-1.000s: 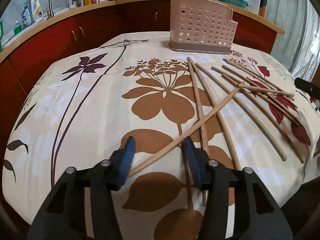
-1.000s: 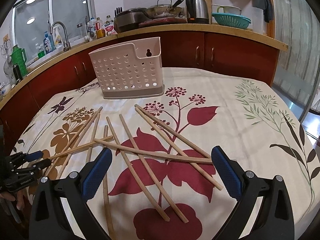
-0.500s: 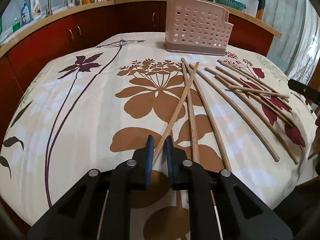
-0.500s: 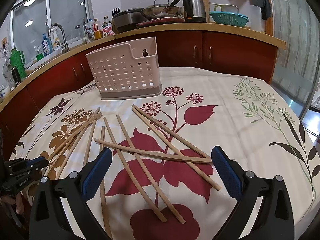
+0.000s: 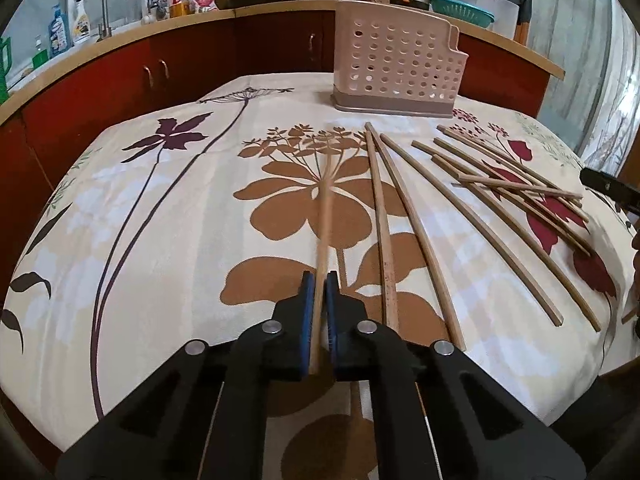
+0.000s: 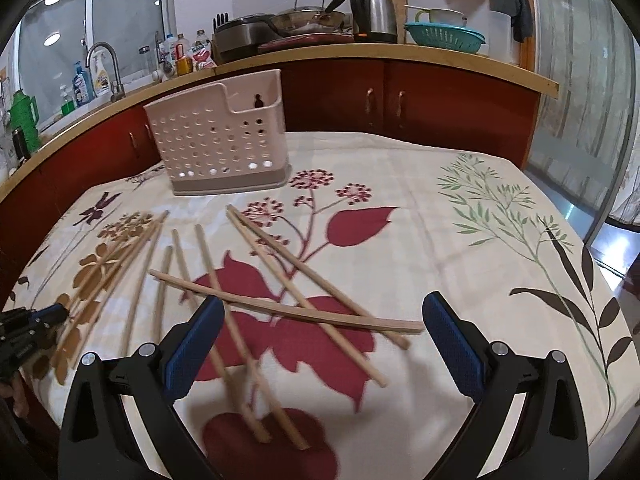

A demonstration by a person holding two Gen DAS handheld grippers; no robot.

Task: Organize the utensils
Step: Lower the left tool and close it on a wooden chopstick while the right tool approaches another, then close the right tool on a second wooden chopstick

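Observation:
My left gripper [image 5: 319, 280] is shut on one wooden chopstick [image 5: 326, 204], which points straight ahead over the floral tablecloth toward the pink perforated utensil holder [image 5: 394, 70]. Several more chopsticks [image 5: 424, 236] lie fanned out to its right. My right gripper [image 6: 322, 320] is open and empty, hovering over crossed chopsticks [image 6: 280, 308] on the red leaf print. The utensil holder [image 6: 218, 140] stands at the far left in the right wrist view. The left gripper [image 6: 52, 312] shows at that view's left edge.
The table [image 6: 460, 216] is covered by a floral cloth and drops off at the near and side edges. A red cabinet counter [image 6: 400, 64] with a kettle, pans, bottles and a teal colander runs behind it. A tap [image 5: 94, 4] stands far left.
My left gripper closed on a chopstick, and the stick swung from slanting right to pointing straight ahead. The right gripper stayed open and shifted slightly forward over the pile.

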